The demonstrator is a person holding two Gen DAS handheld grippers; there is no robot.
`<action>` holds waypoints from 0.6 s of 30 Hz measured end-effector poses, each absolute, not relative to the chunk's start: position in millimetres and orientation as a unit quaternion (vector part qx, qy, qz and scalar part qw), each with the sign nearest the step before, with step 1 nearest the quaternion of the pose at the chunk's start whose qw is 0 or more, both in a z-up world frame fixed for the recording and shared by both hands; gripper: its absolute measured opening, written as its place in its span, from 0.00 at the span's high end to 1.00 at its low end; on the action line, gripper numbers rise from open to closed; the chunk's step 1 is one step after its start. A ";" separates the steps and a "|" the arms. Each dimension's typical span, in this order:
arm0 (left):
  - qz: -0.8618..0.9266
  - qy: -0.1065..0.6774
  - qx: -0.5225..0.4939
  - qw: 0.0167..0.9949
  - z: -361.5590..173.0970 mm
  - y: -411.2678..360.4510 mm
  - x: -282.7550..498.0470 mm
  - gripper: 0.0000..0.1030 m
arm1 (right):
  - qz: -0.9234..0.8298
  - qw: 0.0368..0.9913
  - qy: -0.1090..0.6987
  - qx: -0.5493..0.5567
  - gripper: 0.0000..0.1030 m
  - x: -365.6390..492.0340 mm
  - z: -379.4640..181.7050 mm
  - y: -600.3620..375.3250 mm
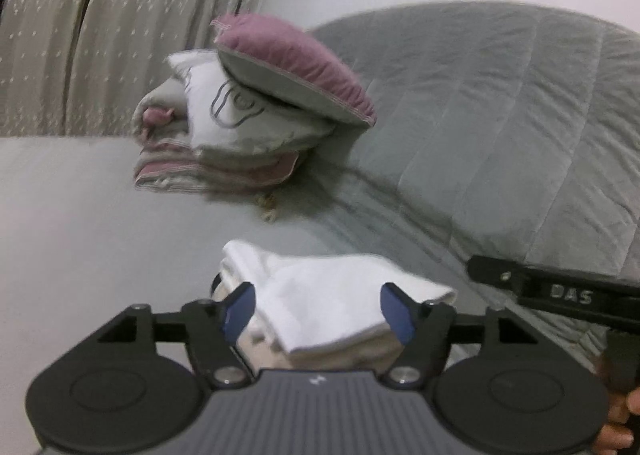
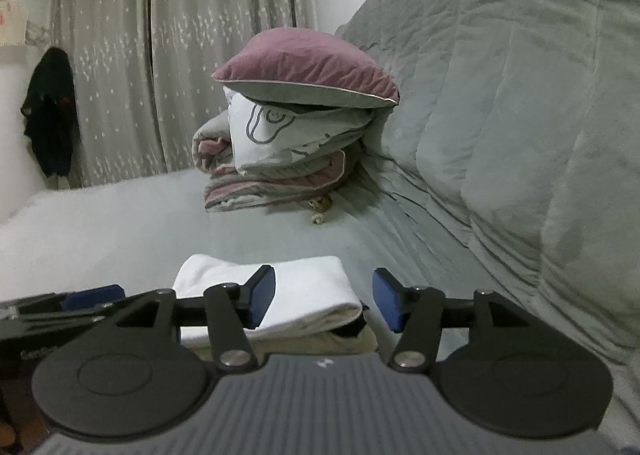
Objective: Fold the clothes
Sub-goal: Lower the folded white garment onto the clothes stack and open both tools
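Note:
A folded white cloth [image 1: 332,287] lies on the pale grey bed surface [image 1: 80,235], on top of a beige piece [image 1: 260,341] that peeks out beneath it. My left gripper [image 1: 318,309] hovers over the cloth. Its blue pads [image 1: 240,309] stand wide apart on either side and do not press on it. In the right wrist view the same white cloth [image 2: 304,287] sits below and left of my right gripper [image 2: 324,303], which is open with only the cloth's right end between its fingers. The right gripper's black body [image 1: 560,293] shows at the left view's right edge.
A stack of folded bedding [image 2: 280,151] topped by a purple pillow [image 2: 312,59] sits farther back on the bed. A grey quilted backrest [image 2: 520,115] rises on the right. Curtains [image 2: 180,55] and a hanging dark garment [image 2: 50,111] are behind.

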State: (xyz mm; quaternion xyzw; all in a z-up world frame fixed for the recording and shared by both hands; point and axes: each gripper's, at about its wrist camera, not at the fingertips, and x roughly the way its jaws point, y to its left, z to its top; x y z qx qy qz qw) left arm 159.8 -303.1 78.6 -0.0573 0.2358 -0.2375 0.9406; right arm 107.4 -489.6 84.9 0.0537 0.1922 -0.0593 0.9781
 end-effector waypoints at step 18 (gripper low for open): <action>-0.158 0.392 0.057 0.905 102.5 -314.1 171.2 0.01 | -0.136 0.907 0.394 0.050 0.00 111.2 103.2 -459.4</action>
